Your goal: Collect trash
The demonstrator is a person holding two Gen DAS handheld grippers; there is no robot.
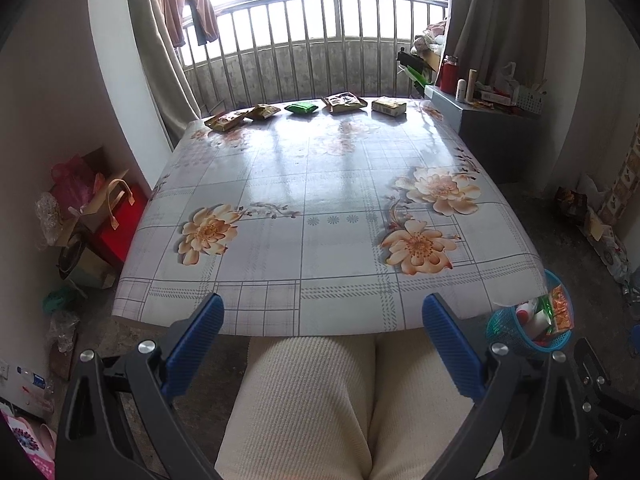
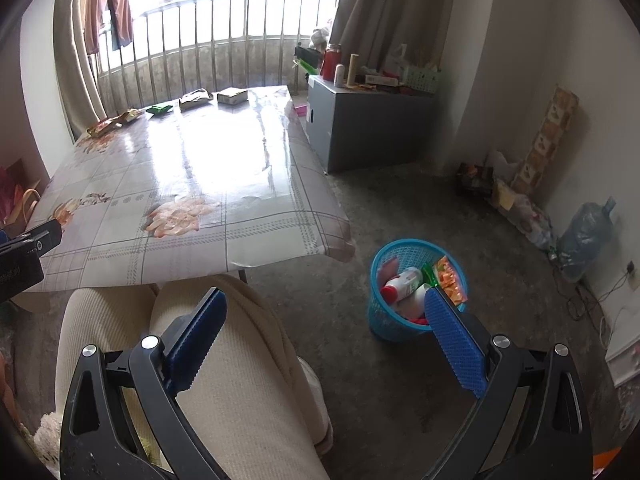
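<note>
Several snack wrappers lie in a row at the far edge of the flowered table: a brown packet, a second brown packet, a green packet, a larger brown packet and a yellow box. The row also shows in the right wrist view, with the green packet and the yellow box. A blue mesh basket on the floor holds a white bottle and an orange wrapper. My left gripper is open and empty at the table's near edge. My right gripper is open and empty, left of the basket.
The person's legs in cream trousers sit under the near table edge. A grey cabinet with bottles stands at the back right. Bags and boxes crowd the left wall. A water jug and clutter line the right wall.
</note>
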